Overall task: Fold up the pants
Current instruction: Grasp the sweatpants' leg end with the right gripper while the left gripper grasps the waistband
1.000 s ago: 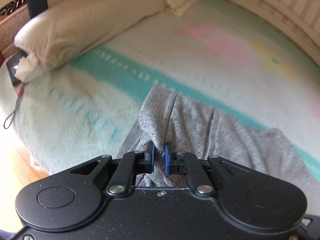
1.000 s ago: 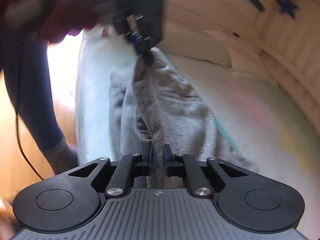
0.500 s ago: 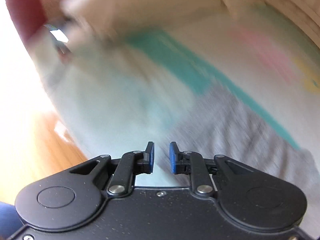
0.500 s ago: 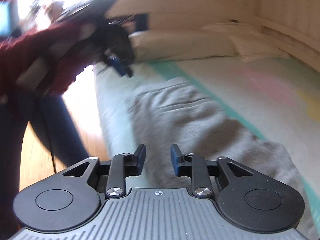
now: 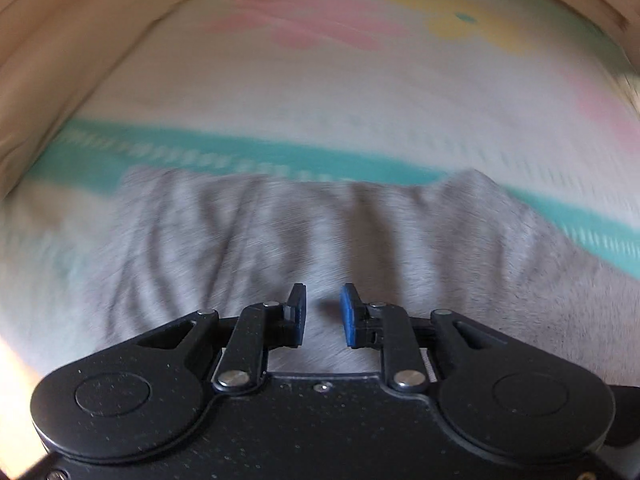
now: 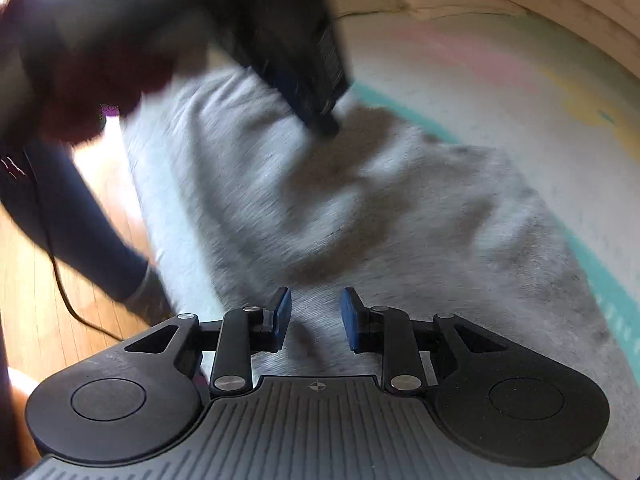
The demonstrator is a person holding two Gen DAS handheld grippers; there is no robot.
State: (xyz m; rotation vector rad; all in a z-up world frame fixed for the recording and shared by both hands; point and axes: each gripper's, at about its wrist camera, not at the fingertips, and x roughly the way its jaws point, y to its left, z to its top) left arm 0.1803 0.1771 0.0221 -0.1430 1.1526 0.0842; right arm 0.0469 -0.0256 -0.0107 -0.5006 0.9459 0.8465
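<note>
Just one pants (image 5: 280, 240), two tools (image 5: 322, 316) (image 6: 315, 316).

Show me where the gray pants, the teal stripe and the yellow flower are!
gray pants (image 5: 360, 240), left wrist view, wrinkled middle of the fabric.
teal stripe (image 5: 280, 156), left wrist view, middle of the band.
yellow flower (image 5: 464, 20), left wrist view, near its teal centre.

No readable text, labels or numbers anywhere.

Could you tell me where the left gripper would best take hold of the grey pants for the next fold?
Probably the raised far corner of the grey pants, coming from above: it peaks off the blanket, giving the open left gripper an edge to pinch.
</note>
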